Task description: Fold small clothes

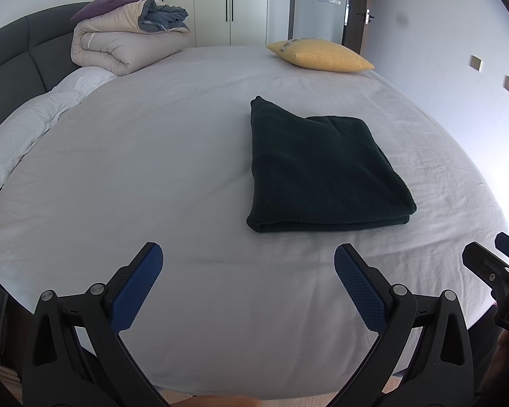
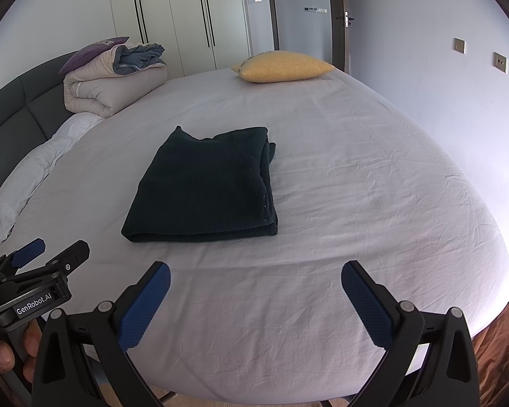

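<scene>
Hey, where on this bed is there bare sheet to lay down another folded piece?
Widest bare sheet: right of the dark folded cloth, below the yellow pillow. Another patch lies between the cloth and the white pillow. The near strip by the open left tongs and right tongs is free. The headboard corner is crowded by the rolled duvet.
</scene>
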### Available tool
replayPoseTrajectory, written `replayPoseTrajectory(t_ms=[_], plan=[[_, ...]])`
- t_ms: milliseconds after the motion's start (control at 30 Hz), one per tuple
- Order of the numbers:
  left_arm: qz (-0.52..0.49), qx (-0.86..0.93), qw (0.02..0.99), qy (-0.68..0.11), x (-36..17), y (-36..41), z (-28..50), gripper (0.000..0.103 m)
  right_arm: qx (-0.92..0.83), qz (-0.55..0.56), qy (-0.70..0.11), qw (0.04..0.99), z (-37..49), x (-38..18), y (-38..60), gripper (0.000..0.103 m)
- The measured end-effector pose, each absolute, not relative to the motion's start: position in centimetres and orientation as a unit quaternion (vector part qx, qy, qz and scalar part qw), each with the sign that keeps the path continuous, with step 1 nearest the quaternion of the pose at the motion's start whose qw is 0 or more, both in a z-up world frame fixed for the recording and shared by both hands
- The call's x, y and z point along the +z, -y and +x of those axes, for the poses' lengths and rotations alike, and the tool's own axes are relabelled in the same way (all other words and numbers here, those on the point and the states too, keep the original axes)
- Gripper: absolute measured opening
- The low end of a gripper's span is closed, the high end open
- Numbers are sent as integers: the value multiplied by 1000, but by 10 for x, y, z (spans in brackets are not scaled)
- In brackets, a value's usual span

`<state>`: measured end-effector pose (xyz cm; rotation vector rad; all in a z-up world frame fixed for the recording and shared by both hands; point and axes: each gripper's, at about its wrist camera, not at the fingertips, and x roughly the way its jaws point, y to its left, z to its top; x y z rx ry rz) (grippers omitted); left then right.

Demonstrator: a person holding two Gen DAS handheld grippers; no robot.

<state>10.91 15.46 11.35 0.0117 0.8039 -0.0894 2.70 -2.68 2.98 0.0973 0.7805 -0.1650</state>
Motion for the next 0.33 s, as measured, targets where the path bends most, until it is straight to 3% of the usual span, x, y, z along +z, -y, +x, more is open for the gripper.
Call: replayPoseTrajectory(t_ms=[333], plan=[[5, -46, 917, -395, 111, -159, 116, 103, -78, 54, -385, 918, 25, 27, 27, 103]])
